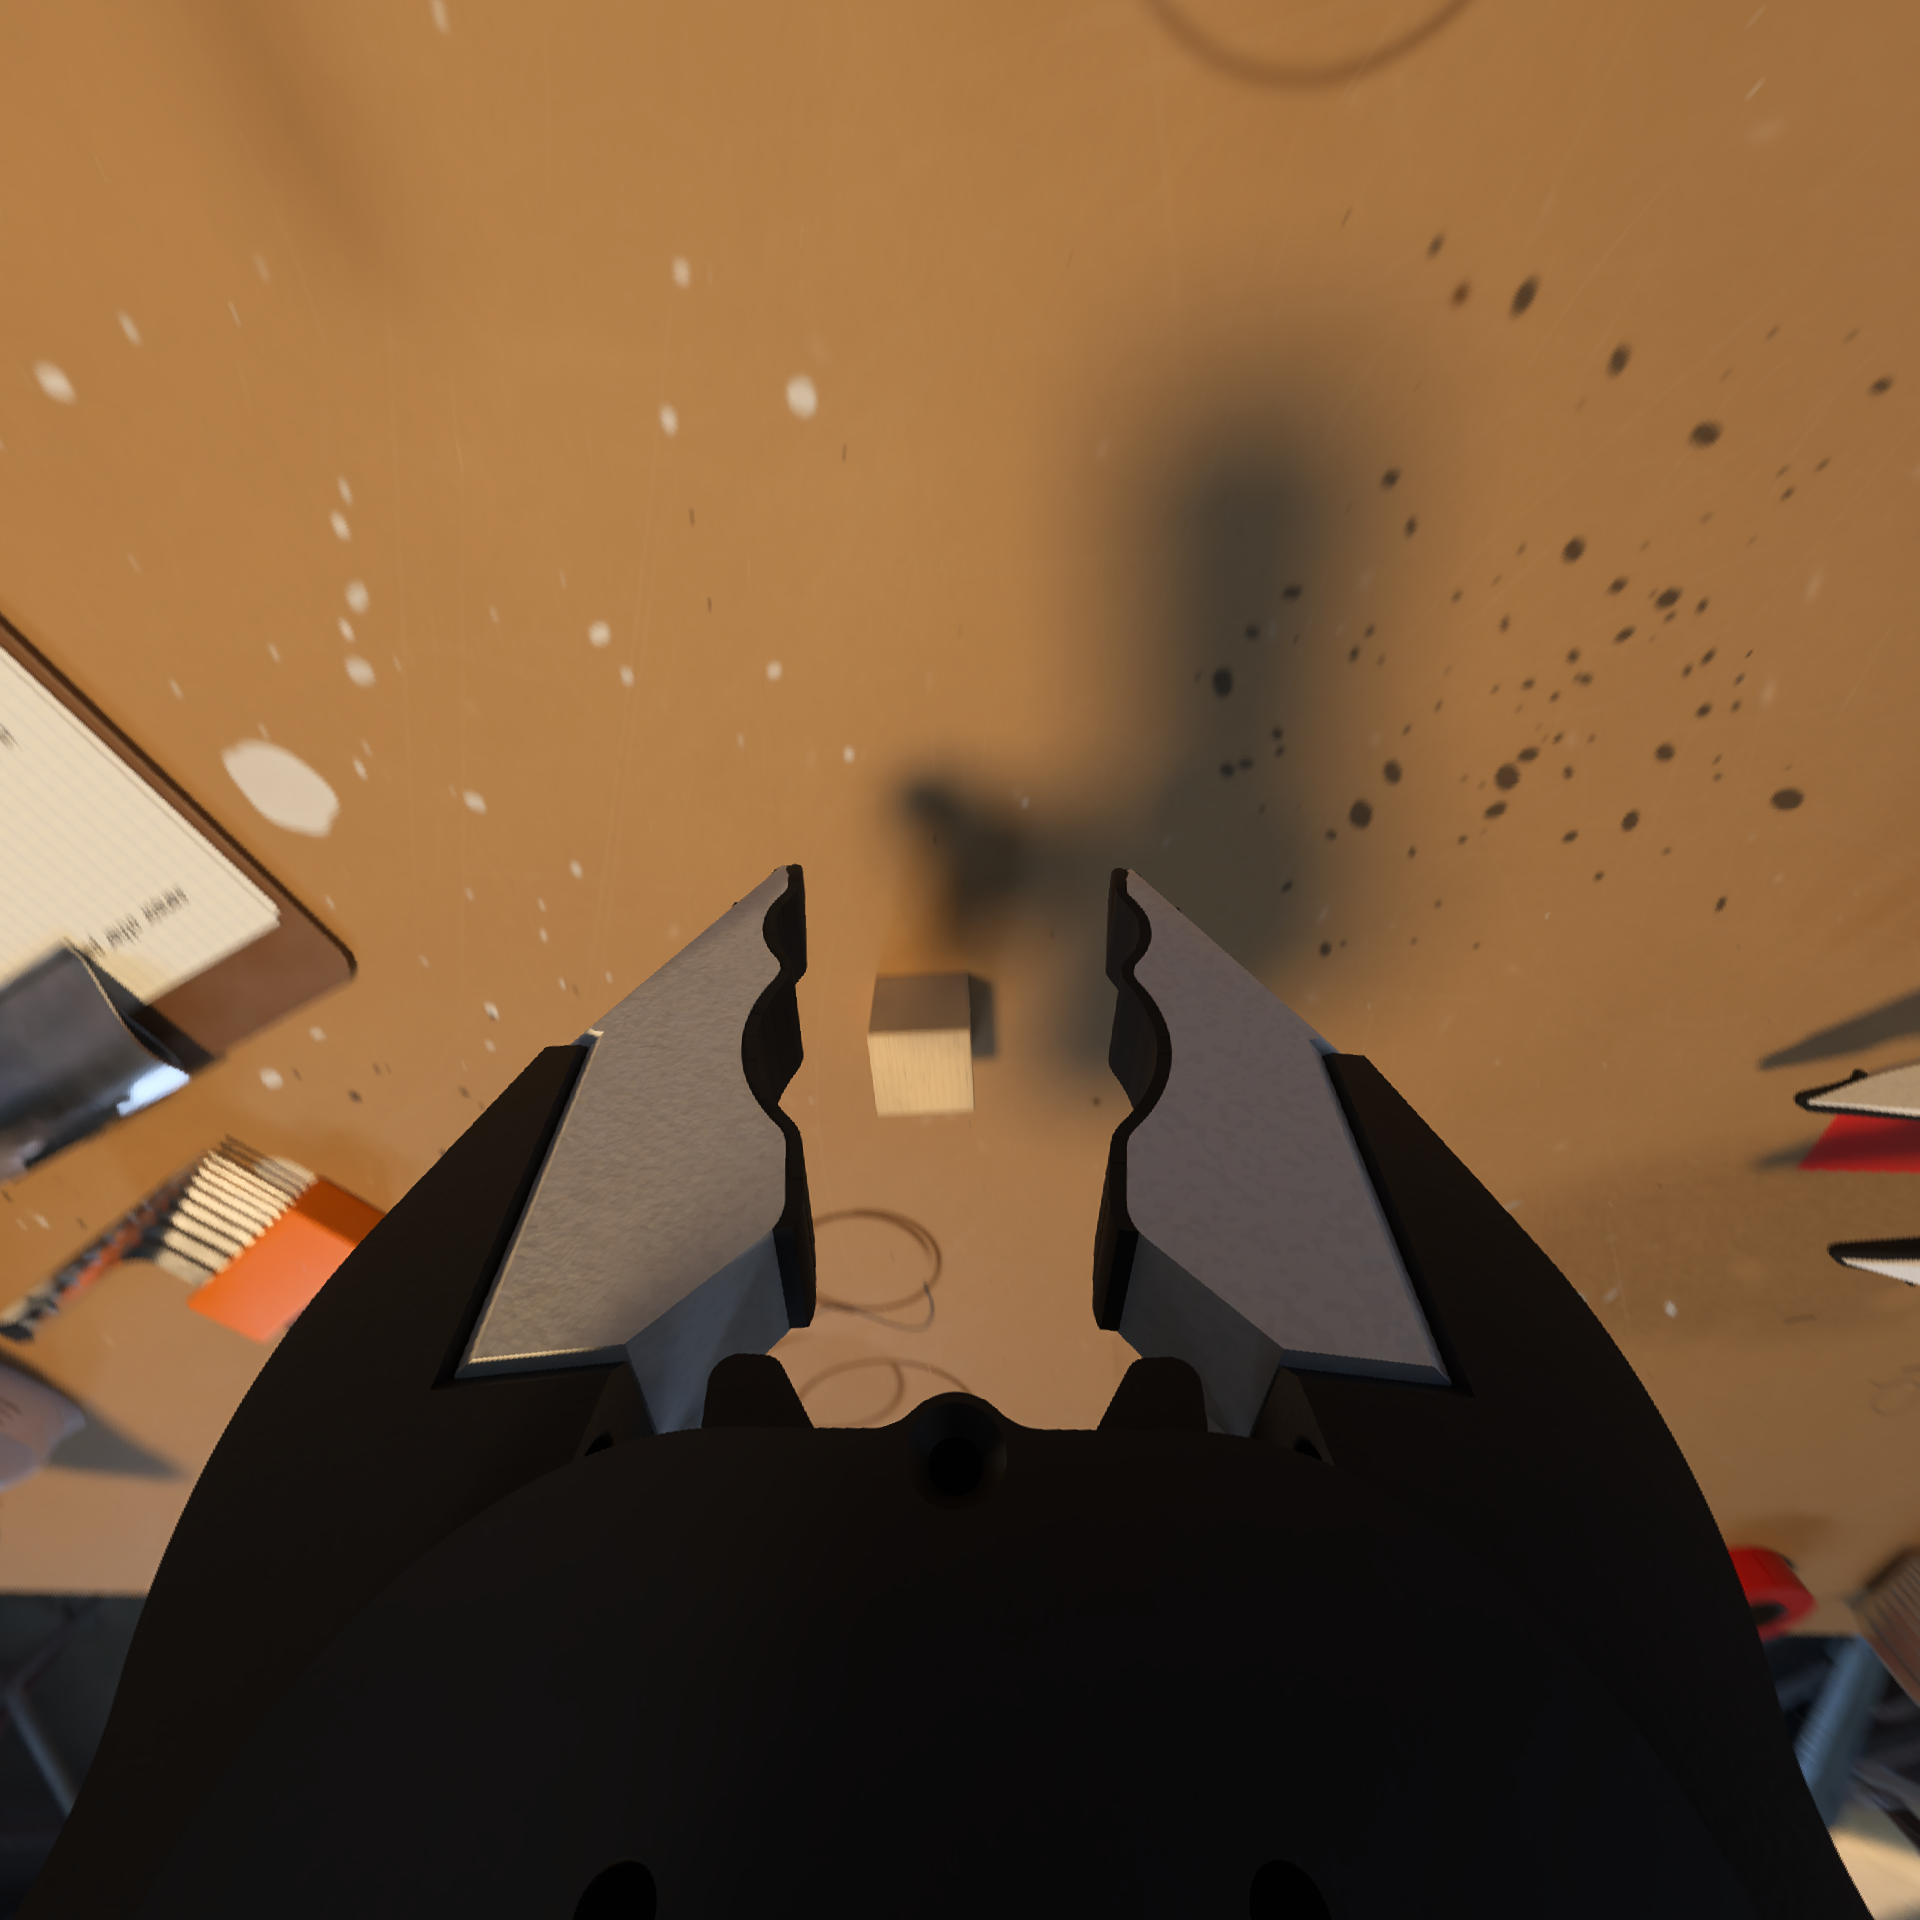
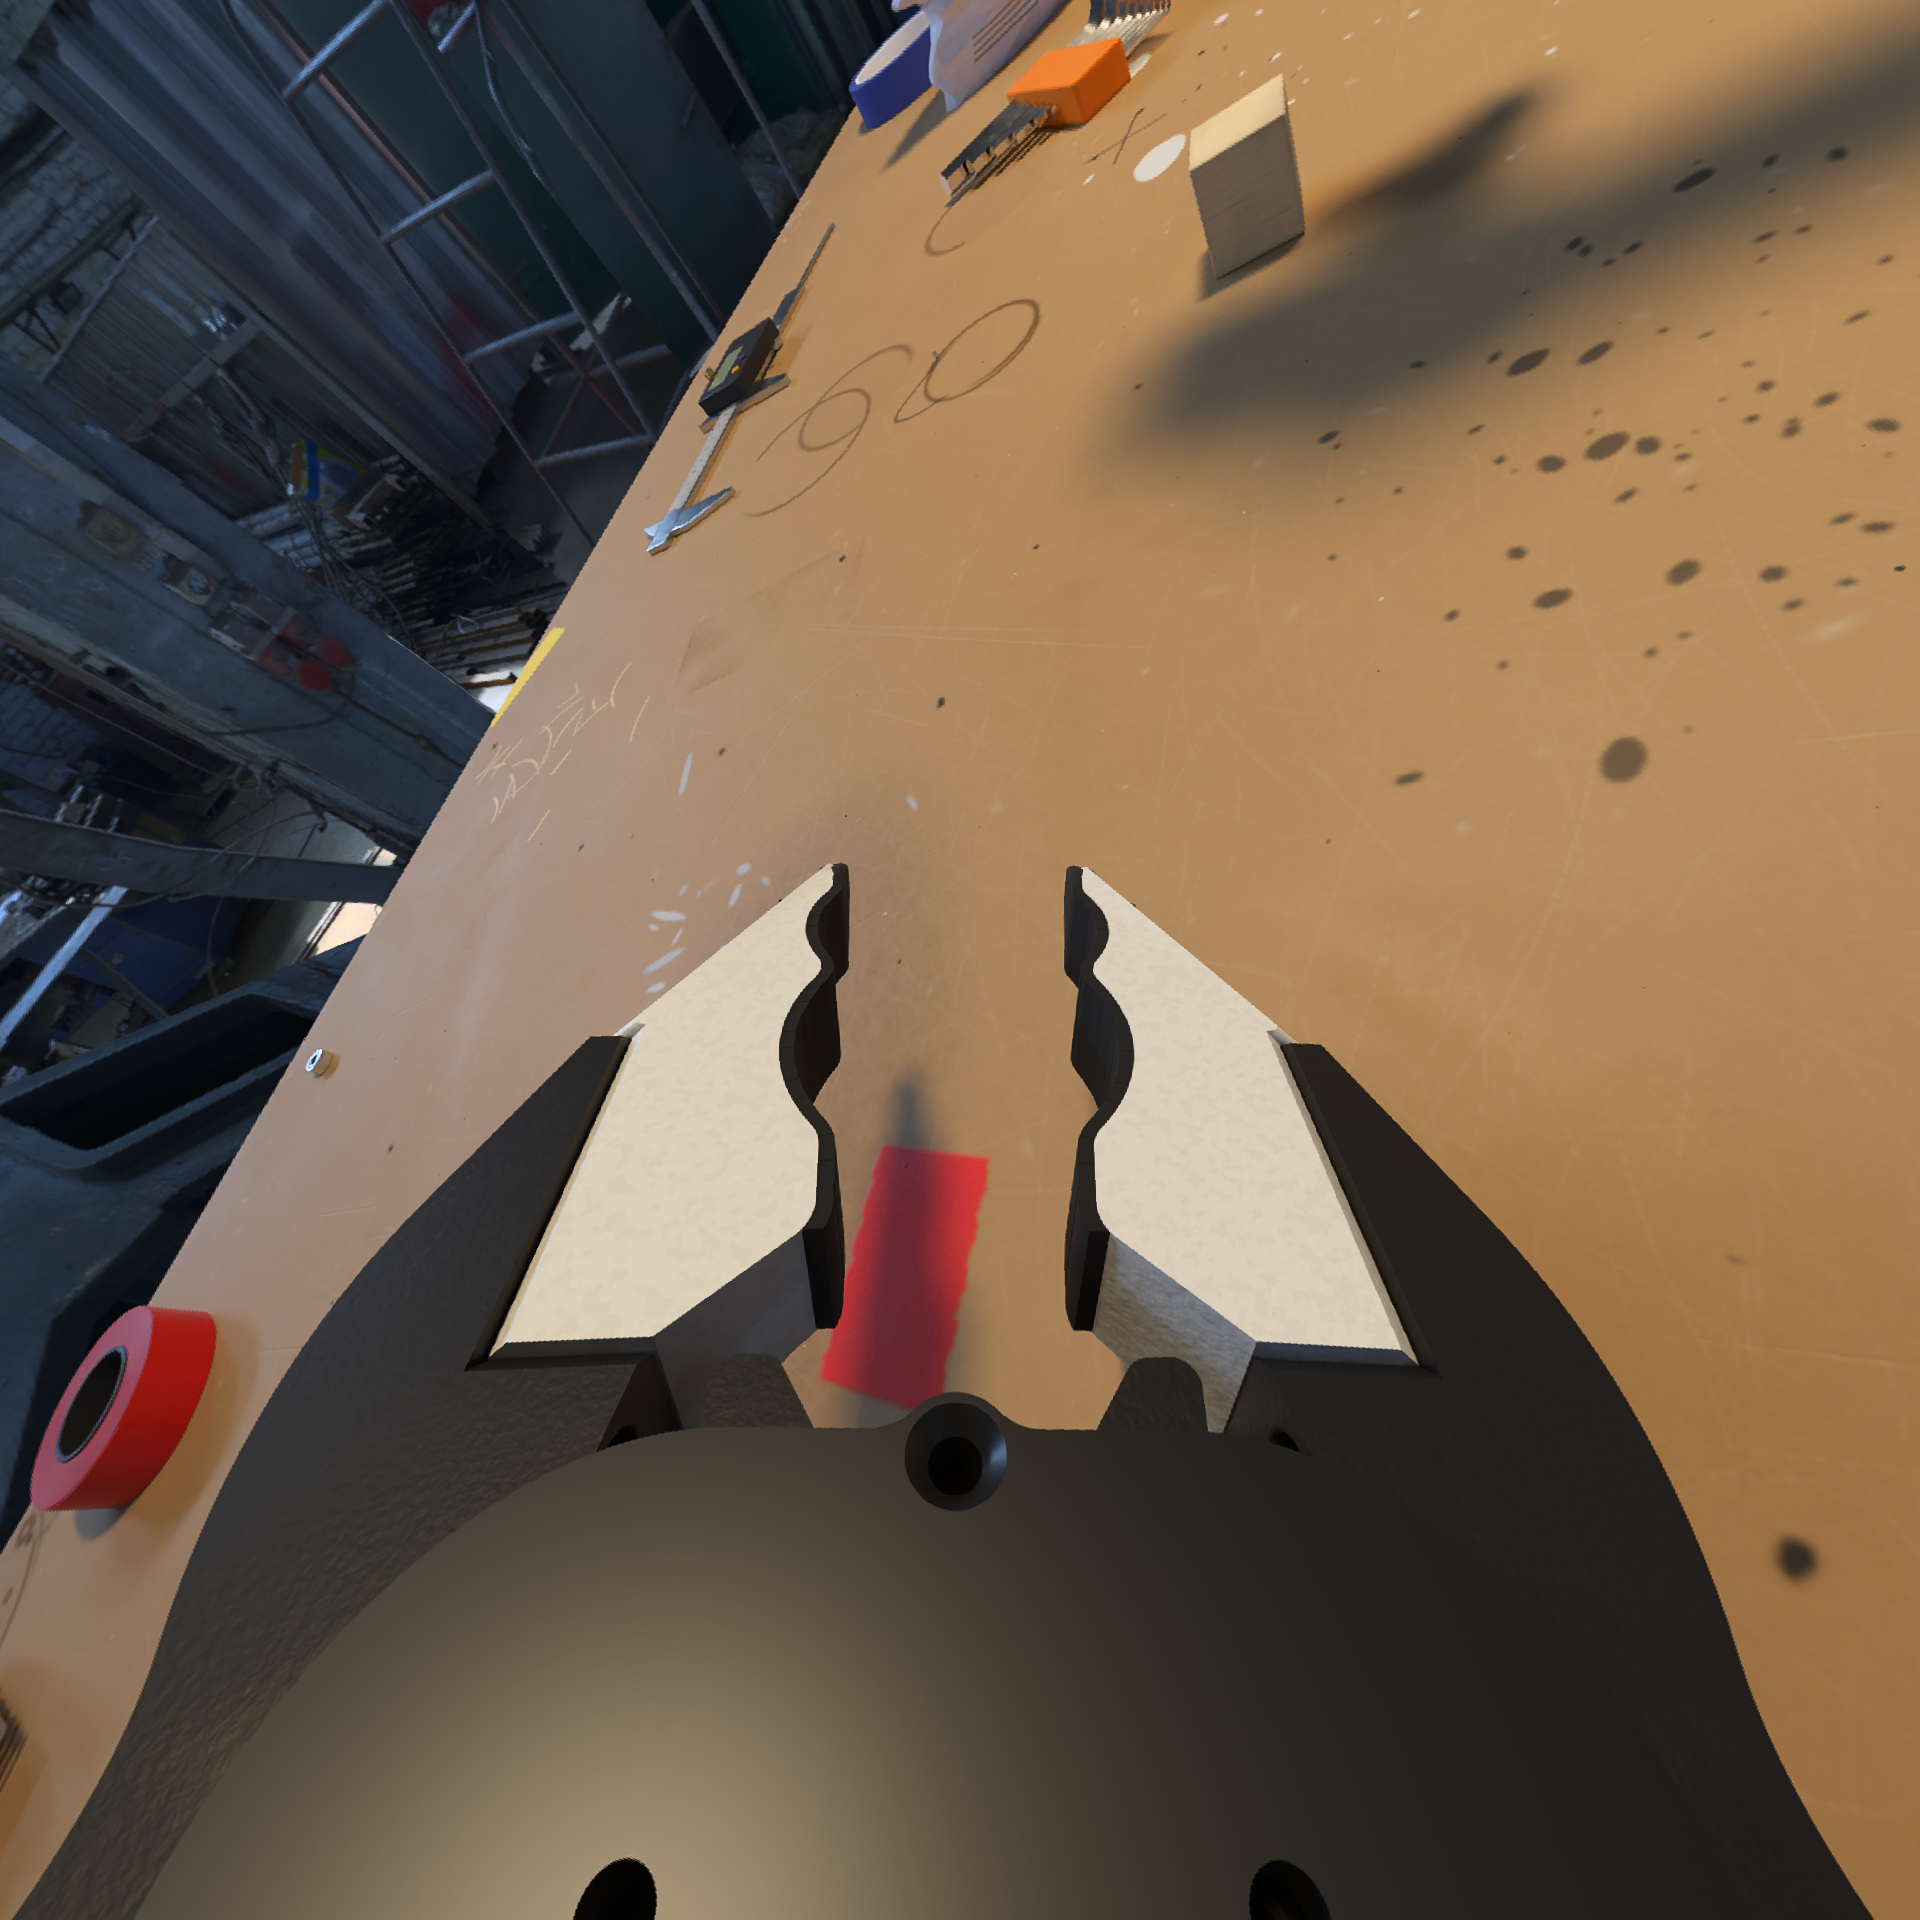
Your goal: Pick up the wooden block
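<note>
The wooden block (image 1: pixel 922 1042) is a small pale cube standing on the brown table. In the left wrist view it lies below and between my left gripper's (image 1: pixel 956 883) open fingers, some way above it, nothing held. The block also shows in the right wrist view (image 2: pixel 1245 177), far ahead at the upper right. My right gripper (image 2: pixel 956 883) is open and empty, low over the table, with a blurred red flat object (image 2: pixel 909 1273) under its fingers.
A clipboard with paper (image 1: pixel 135 873) and an orange-handled set of metal blades (image 1: pixel 239 1247) lie left of the block. Books (image 1: pixel 1870 1122) lie at the right edge. A caliper (image 2: pixel 732 395), a red tape roll (image 2: pixel 120 1403) and a blue tape roll (image 2: pixel 888 68) lie near the table edge.
</note>
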Available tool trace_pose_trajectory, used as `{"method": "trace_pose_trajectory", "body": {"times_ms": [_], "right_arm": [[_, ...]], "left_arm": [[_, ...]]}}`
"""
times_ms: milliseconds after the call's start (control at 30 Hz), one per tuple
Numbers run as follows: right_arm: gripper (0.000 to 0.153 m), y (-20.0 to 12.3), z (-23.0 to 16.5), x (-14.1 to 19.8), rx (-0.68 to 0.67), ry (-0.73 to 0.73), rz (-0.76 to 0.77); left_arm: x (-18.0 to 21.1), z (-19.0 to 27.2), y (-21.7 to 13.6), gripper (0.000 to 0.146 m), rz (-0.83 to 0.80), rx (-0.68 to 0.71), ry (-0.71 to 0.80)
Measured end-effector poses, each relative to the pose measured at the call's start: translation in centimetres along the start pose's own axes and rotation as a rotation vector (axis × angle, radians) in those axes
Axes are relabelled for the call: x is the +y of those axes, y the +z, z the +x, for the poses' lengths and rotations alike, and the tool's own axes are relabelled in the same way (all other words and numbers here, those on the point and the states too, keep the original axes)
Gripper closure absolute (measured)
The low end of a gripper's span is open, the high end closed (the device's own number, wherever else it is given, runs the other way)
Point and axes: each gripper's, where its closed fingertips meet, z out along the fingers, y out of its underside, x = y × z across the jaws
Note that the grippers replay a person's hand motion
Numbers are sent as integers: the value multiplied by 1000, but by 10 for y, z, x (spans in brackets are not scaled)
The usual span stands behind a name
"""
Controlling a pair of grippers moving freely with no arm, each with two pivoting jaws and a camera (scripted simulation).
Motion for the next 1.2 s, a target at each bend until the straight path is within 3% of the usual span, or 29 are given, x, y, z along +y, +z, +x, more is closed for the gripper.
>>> {"method": "trace_pose_trajectory", "body": {"times_ms": [333,933,1200], "right_arm": [[111,0,0,0,1,1,-4],[111,0,0,1,-2,4,-2],[111,0,0,1,-4,5,-1]], "left_arm": [[61,-23,5,85,-214,-65,-104],[83,-12,37,86,-444,2,-115],[92,-11,44,99,-540,0,-89]]}}
